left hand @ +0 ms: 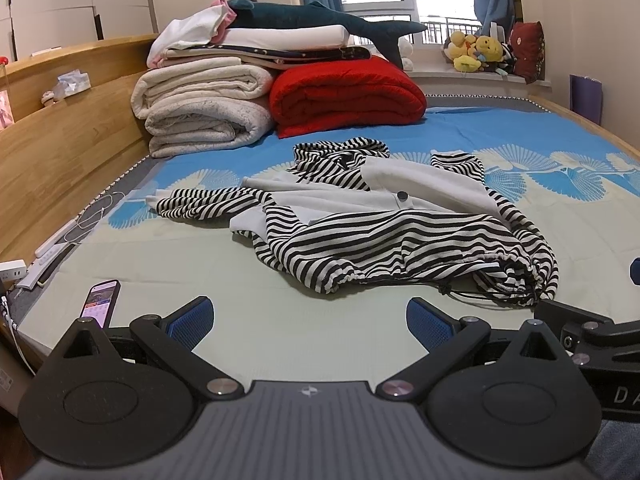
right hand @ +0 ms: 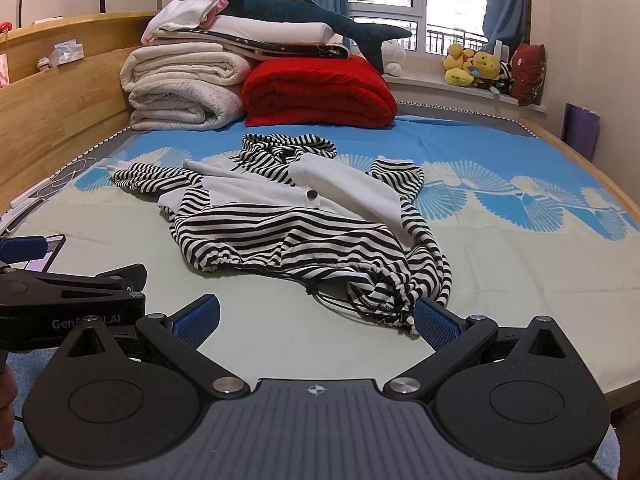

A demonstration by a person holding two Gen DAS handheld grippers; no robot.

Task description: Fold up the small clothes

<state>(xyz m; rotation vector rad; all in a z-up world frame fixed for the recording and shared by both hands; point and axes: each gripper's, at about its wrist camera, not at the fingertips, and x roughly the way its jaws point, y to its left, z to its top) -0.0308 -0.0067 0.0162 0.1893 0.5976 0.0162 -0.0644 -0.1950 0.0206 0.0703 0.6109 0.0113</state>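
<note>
A small black-and-white striped hooded garment (left hand: 380, 236) with white panels lies crumpled on the bed, its hood toward the far side and its drawstring hem toward me. The same striped garment (right hand: 288, 236) fills the middle of the right wrist view. My left gripper (left hand: 310, 326) hovers open near the bed's front edge, short of the hem, with nothing between its blue pads (left hand: 190, 320). My right gripper (right hand: 318, 322) is open too, and its right pad (right hand: 434, 324) sits close beside the bunched hem corner (right hand: 384, 300). Each gripper shows at the edge of the other's view.
Folded white blankets (left hand: 200, 108), a red quilt (left hand: 344, 96) and a plush shark (left hand: 320, 20) are stacked at the bed's far end. A phone (left hand: 100, 302) lies at the near left edge by cables and a power strip (left hand: 24, 274). The wooden headboard (left hand: 60, 148) runs along the left.
</note>
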